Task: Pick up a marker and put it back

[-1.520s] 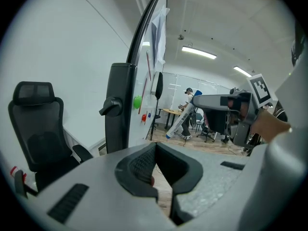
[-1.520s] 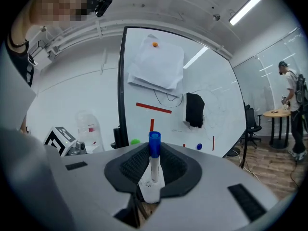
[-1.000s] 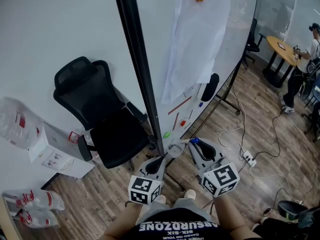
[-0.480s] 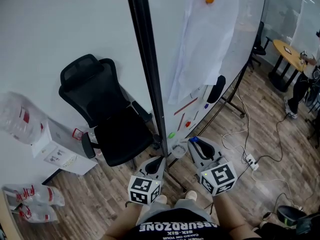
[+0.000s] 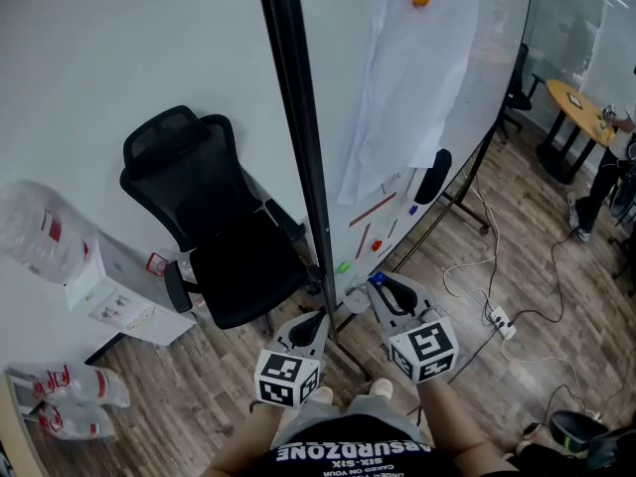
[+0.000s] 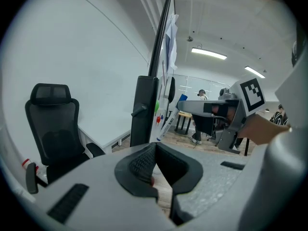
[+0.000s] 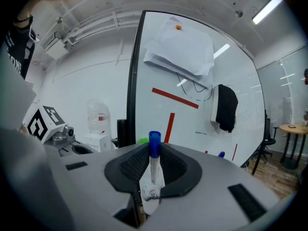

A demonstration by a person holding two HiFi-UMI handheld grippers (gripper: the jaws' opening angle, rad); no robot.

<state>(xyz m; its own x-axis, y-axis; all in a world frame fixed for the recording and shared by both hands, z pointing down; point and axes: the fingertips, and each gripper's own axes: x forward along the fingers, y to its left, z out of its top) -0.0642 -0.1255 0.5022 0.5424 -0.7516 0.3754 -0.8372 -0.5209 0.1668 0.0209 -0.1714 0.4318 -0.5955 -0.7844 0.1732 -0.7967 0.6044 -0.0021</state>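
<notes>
- Right gripper view is showing the right gripper (image 7: 153,161) clamping the marker (image 7: 153,171) low on its white barrel, with the blue cap pointing up, just in front of the whiteboard (image 7: 192,114). Since the pads are gripping near one end, the marker is at risk of pivoting between them if its free end bumps anything.
- Head view is placing that gripper near the board's lower edge, beside the black frame post (image 5: 298,147). A careless swing is likely to knock the marker against the post and twist it loose.
- Letting go before the marker is resting on a support is likely to send it down to the wooden floor (image 5: 199,405). I am not managing to tell where its resting spot lies.
- The black eraser (image 7: 226,107) is hanging on the board, and a wide approach is risking brushing it off.
- The left gripper (image 6: 155,153) is hanging clenched and empty near the post, so it is offering no catch.
</notes>
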